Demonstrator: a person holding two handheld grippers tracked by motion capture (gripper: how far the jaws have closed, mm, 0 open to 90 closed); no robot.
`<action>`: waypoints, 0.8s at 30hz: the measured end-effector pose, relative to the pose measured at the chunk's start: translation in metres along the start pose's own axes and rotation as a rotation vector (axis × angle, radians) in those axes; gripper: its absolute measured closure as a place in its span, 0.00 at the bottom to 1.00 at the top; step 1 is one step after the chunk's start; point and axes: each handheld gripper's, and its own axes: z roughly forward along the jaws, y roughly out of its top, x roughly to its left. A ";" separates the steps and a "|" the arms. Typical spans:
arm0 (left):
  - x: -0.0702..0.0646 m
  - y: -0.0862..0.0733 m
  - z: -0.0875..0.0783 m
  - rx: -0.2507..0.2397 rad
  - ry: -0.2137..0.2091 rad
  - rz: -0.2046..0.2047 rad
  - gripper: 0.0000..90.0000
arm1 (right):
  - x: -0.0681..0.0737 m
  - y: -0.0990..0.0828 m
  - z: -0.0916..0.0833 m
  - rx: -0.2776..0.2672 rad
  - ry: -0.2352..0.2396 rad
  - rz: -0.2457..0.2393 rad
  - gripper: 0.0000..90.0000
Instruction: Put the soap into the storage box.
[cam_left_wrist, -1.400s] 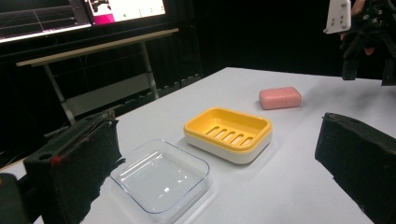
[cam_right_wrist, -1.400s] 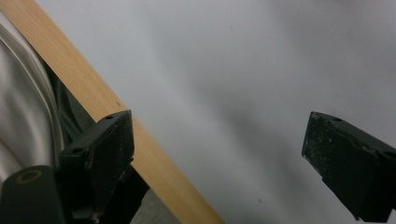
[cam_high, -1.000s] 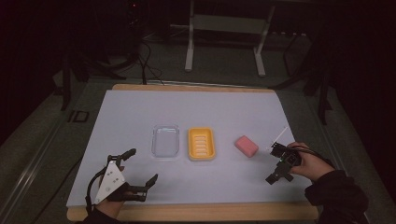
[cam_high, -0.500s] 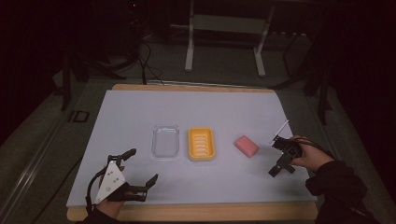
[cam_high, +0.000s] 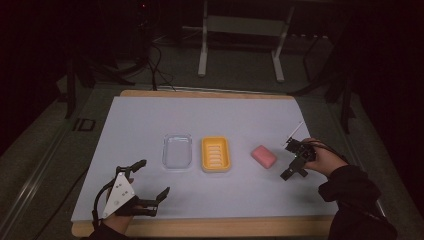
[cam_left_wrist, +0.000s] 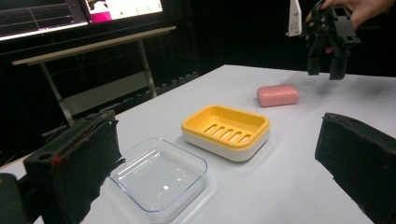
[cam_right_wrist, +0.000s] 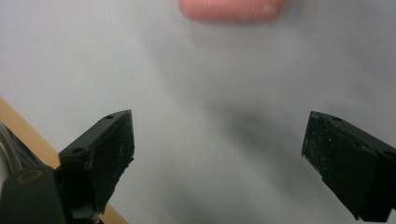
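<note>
A pink soap bar (cam_high: 263, 156) lies on the white table cover, right of a yellow soap dish (cam_high: 216, 154) and a clear plastic tray (cam_high: 178, 151). My right gripper (cam_high: 294, 173) hangs open just right of the soap, jaws pointing down at bare table. In the right gripper view the soap (cam_right_wrist: 232, 8) sits at the top edge, beyond the open right gripper (cam_right_wrist: 226, 154). My left gripper (cam_high: 155, 176) rests open near the front left edge, aimed at the tray (cam_left_wrist: 159, 179), the dish (cam_left_wrist: 226, 131) and the soap (cam_left_wrist: 278, 94). The right gripper (cam_left_wrist: 326, 73) hovers behind the soap.
The table's wooden front edge (cam_high: 200, 227) runs just below both hands. A metal stand (cam_high: 240, 45) and cables (cam_high: 150, 60) sit on the dark floor beyond the far edge. A lit screen (cam_left_wrist: 121, 7) shows behind the table in the left gripper view.
My right gripper has shifted a little to the left and away from the front edge, closer to the soap. The left gripper and the three objects have stayed put.
</note>
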 end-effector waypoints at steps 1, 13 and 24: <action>0.000 0.000 0.000 0.001 0.000 0.001 0.01 | 0.000 0.002 0.000 -0.003 0.004 -0.003 0.10; 0.000 0.000 0.000 0.001 -0.003 0.002 0.01 | 0.005 0.023 -0.001 -0.169 -0.053 -0.035 0.15; 0.000 0.000 0.000 0.000 -0.007 0.002 0.01 | 0.011 0.039 0.008 -0.340 -0.062 -0.056 0.18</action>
